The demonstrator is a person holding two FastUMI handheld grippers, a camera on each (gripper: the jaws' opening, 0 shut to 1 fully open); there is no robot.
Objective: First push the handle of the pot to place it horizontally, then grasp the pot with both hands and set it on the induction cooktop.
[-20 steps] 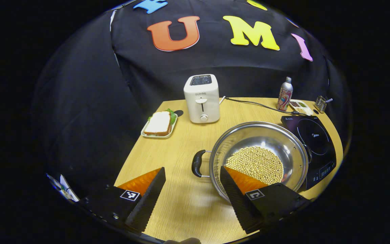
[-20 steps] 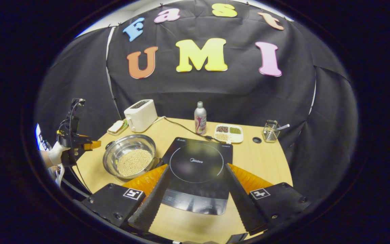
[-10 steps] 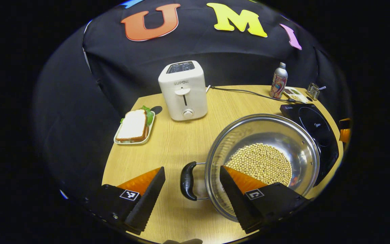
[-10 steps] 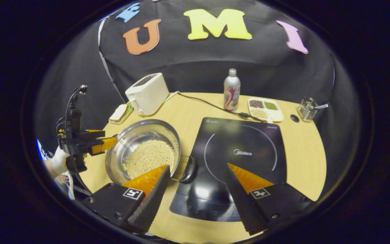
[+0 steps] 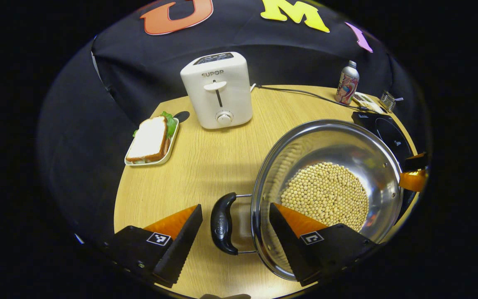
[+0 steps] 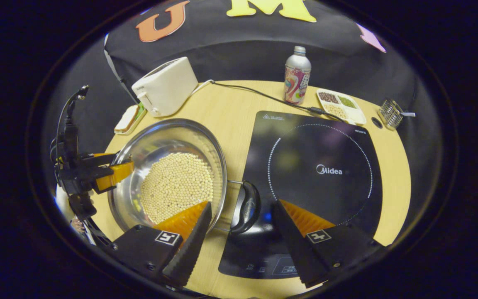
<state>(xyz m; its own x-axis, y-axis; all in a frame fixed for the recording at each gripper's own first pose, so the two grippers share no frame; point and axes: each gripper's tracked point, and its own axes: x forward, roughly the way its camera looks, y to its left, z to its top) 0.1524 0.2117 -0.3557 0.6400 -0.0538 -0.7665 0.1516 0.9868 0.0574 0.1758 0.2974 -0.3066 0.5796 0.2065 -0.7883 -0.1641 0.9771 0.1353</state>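
**Both grippers spread around the pot's handles**

The pot [image 5: 326, 166], steel and holding pale beans [image 5: 326, 195], sits on the wooden table [image 5: 206, 166] just left of the induction cooktop [image 6: 322, 166]. It is on the table, not on the cooktop.

In the left gripper view, the left gripper [image 5: 235, 236] is released, its fingers wide apart. The pot's black left handle [image 5: 221, 223] lies between them, touching neither; the one finger overlaps the pot's rim.

In the right gripper view, the right gripper [image 6: 241, 232] is likewise released and spread. The pot's right handle [image 6: 245, 207] lies in the gap between its fingers, over the cooktop's near corner, with no pressing contact to be seen.

Farther back on the table stand a white toaster [image 5: 217, 95], a sandwich on a tray [image 5: 149, 139], a bottle [image 6: 297, 75] and a divided dish [image 6: 340, 106].
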